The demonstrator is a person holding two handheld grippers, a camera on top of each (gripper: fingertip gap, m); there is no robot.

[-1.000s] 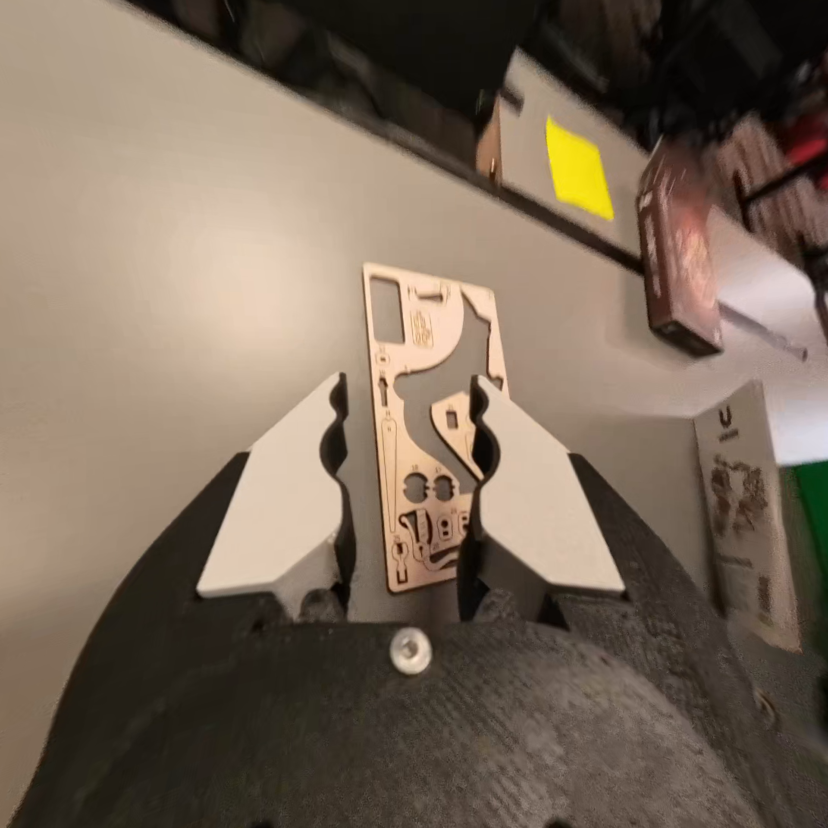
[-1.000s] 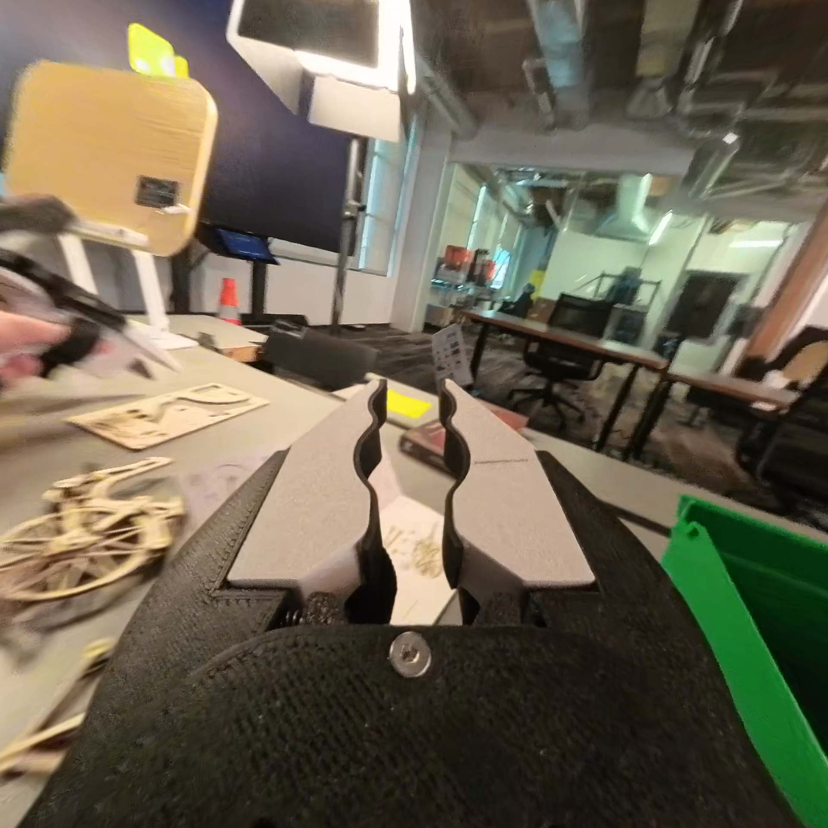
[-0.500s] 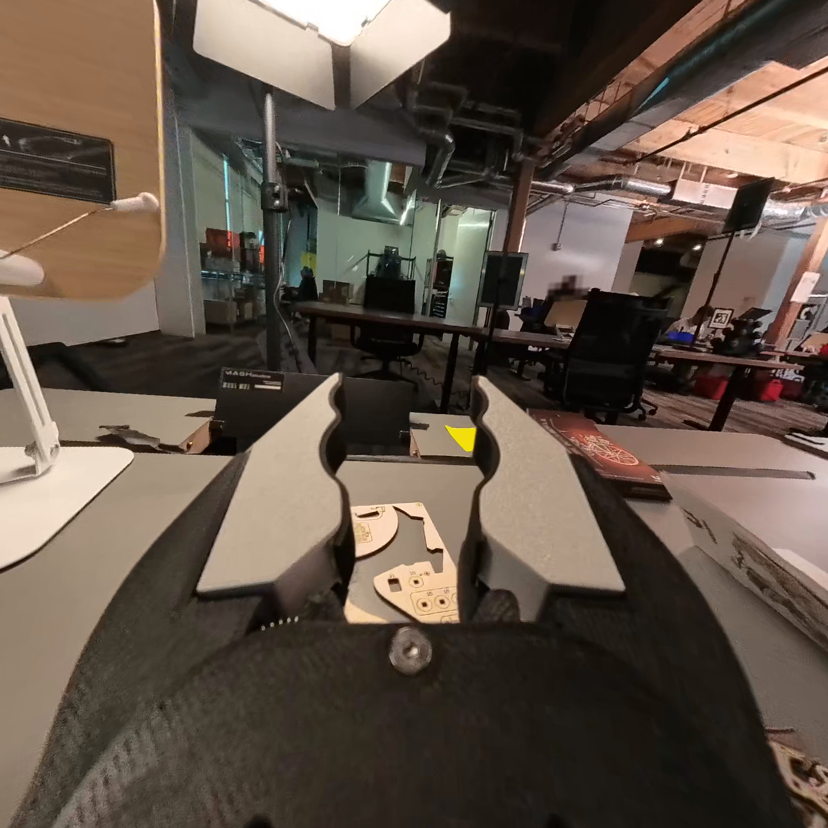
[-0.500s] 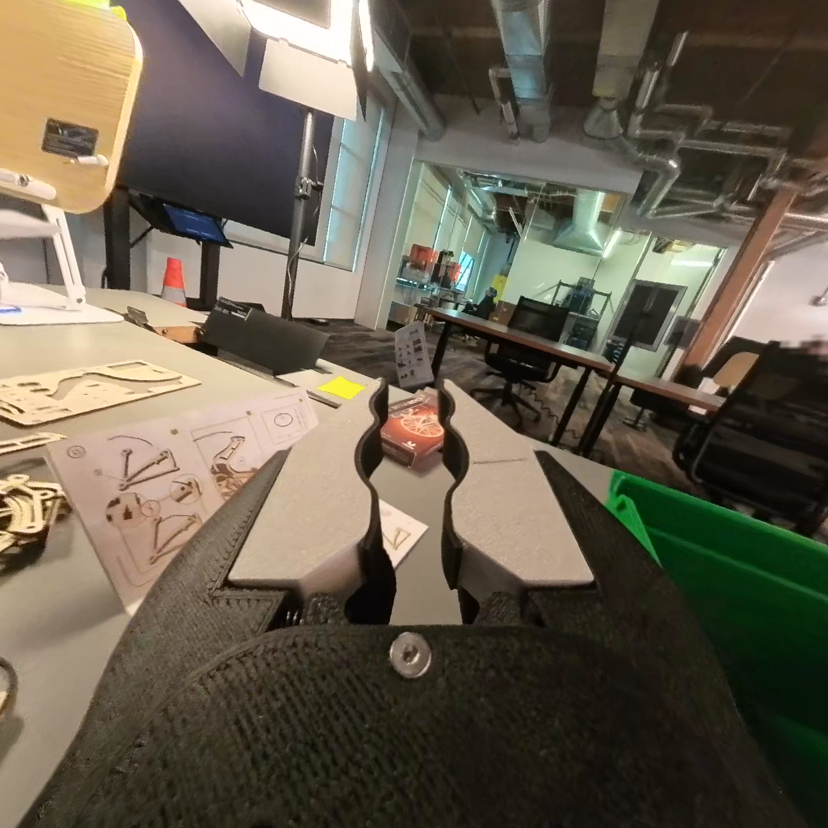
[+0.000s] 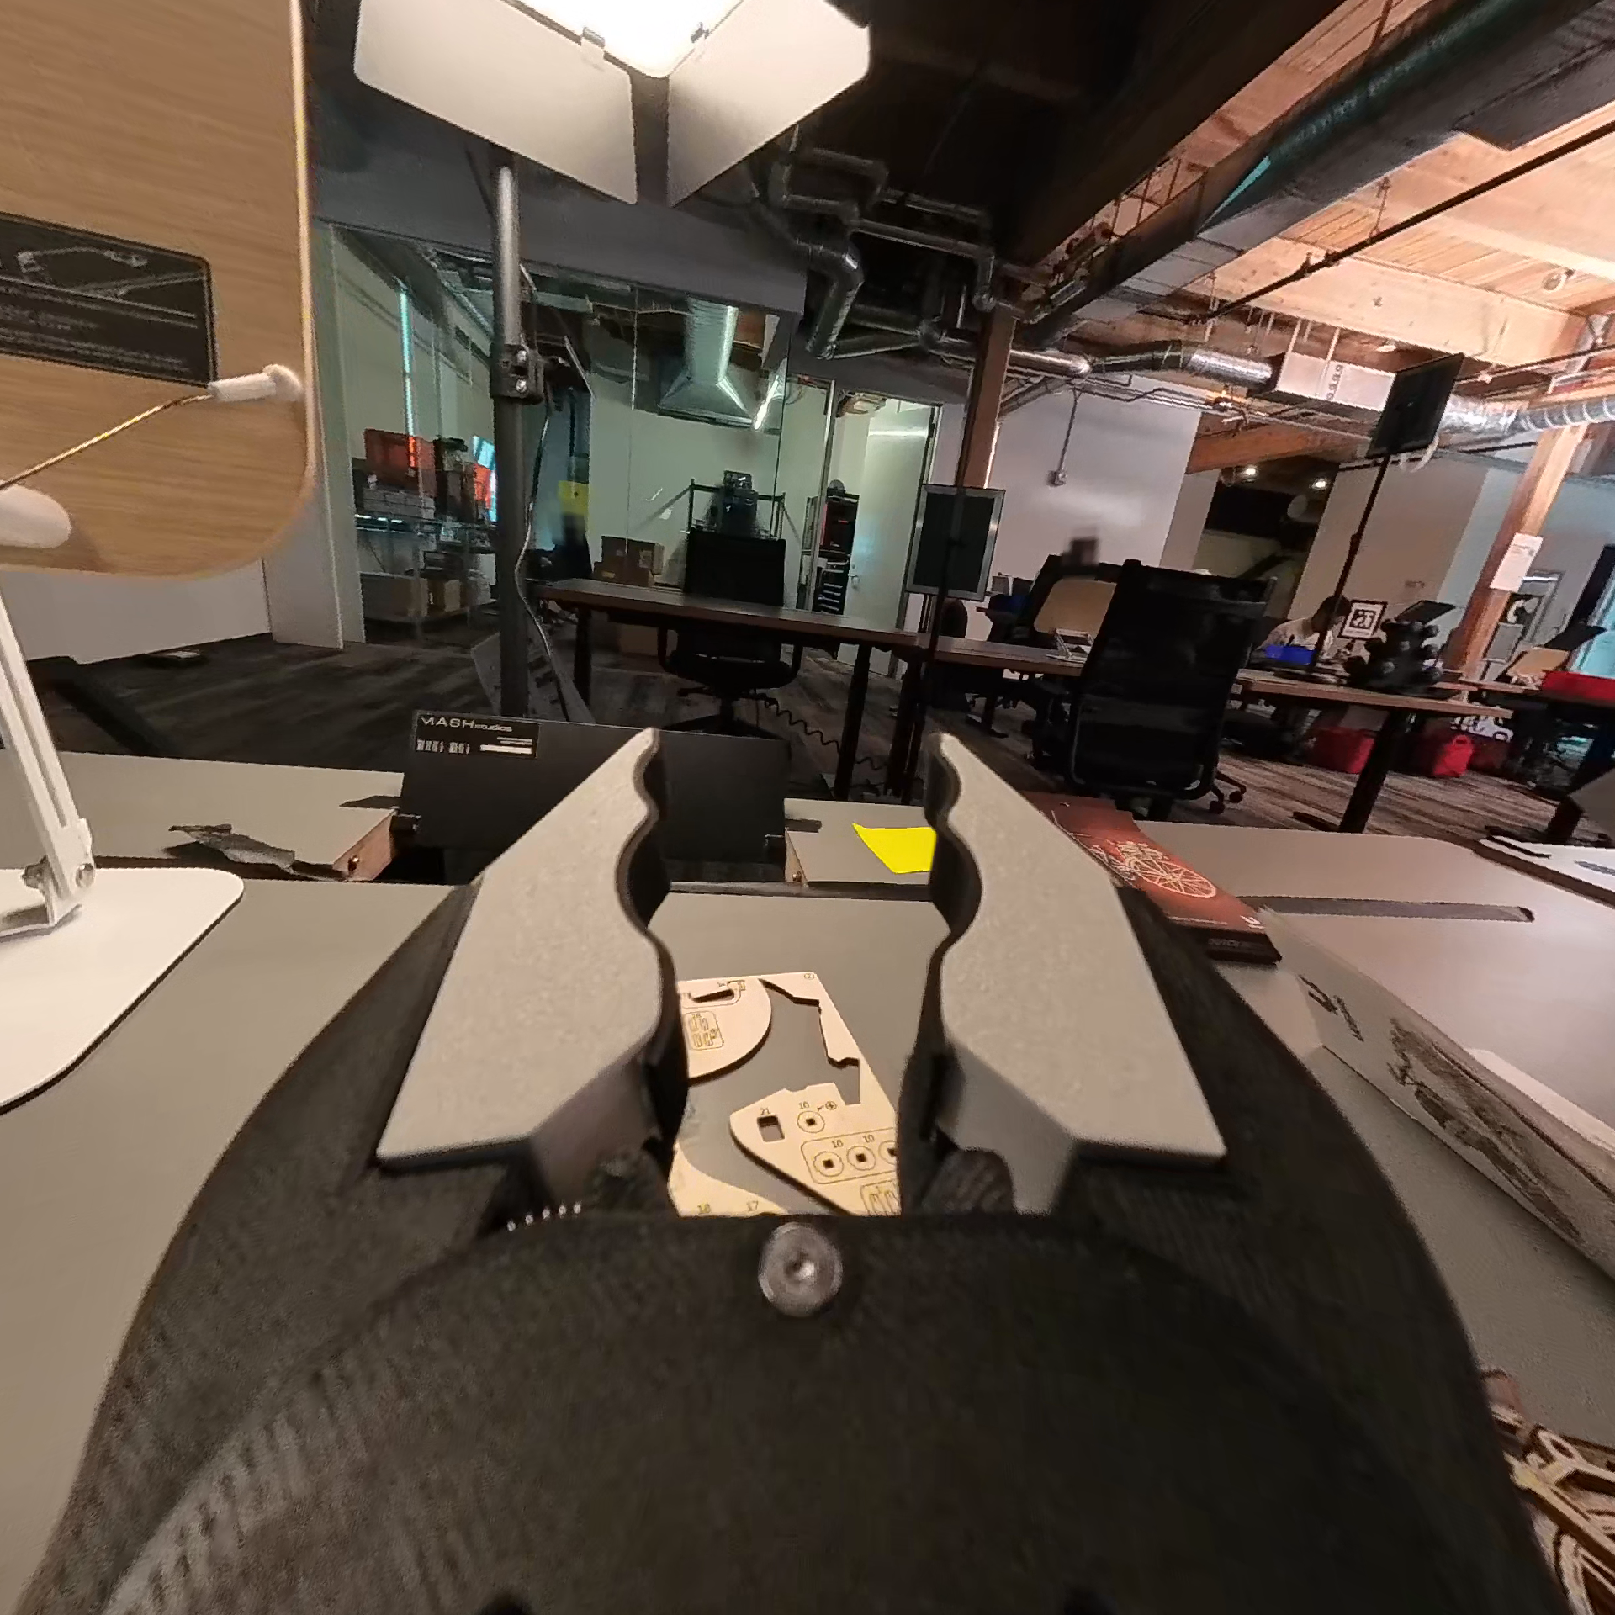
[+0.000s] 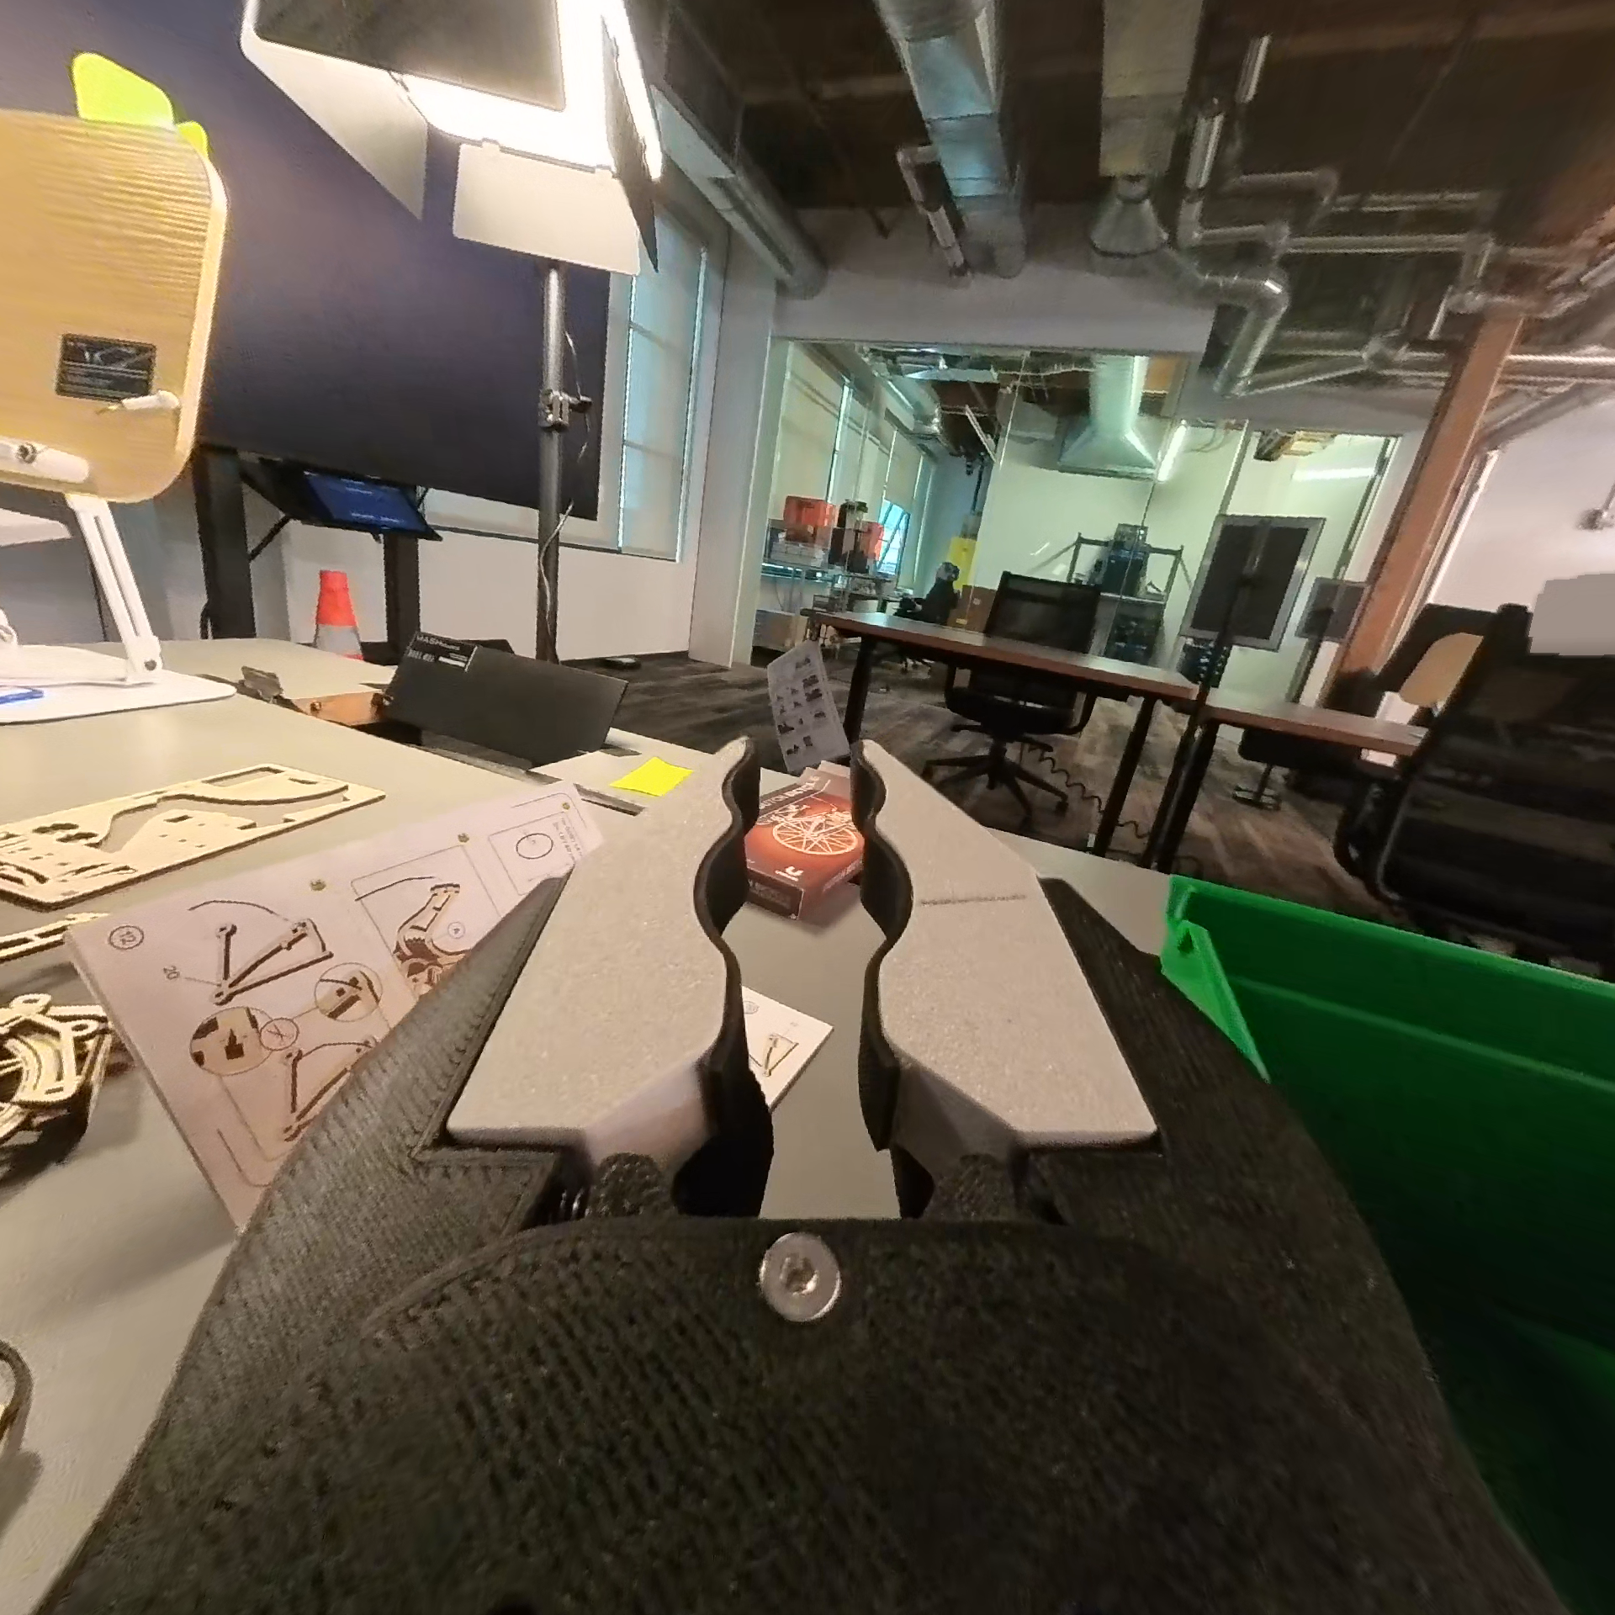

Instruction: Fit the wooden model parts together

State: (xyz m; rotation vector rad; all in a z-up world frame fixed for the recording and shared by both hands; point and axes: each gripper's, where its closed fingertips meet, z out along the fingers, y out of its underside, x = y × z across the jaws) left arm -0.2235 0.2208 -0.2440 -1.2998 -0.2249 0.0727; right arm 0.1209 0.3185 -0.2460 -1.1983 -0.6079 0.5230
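Fingers first: on our left gripper [image 5: 791, 760] they stand wide apart with nothing between them, and through the gap we look down on the wooden parts sheet [image 5: 791, 1088], which lies flat on the grey table [image 5: 218, 1005] just under and ahead of the tool, several of its shapes already punched out. Our right gripper [image 6: 802, 760] has its fingers released too, though with a narrower gap, and they grasp nothing. Close to its left we see the instruction sheet [image 6: 262, 953] propped at a tilt, and at the left edge of the right wrist view a partly built wooden assembly [image 6: 39, 1075] rests on the table. Just to the right of that gripper sits a green bin [image 6: 1398, 1092]. Farther along the table, the same parts sheet [image 6: 166, 826] shows beyond the instructions, well apart from the right gripper. Beyond the right gripper's fingertips lies a dark red box [image 6: 800, 861], and past the sheet a yellow sticky note [image 5: 896, 846] lies beside a black box [image 6: 507, 708]. At the far left stands a white lamp base [image 5: 79, 953] under a wooden panel [image 5: 149, 280]. Behind the table we see office desks and chairs.
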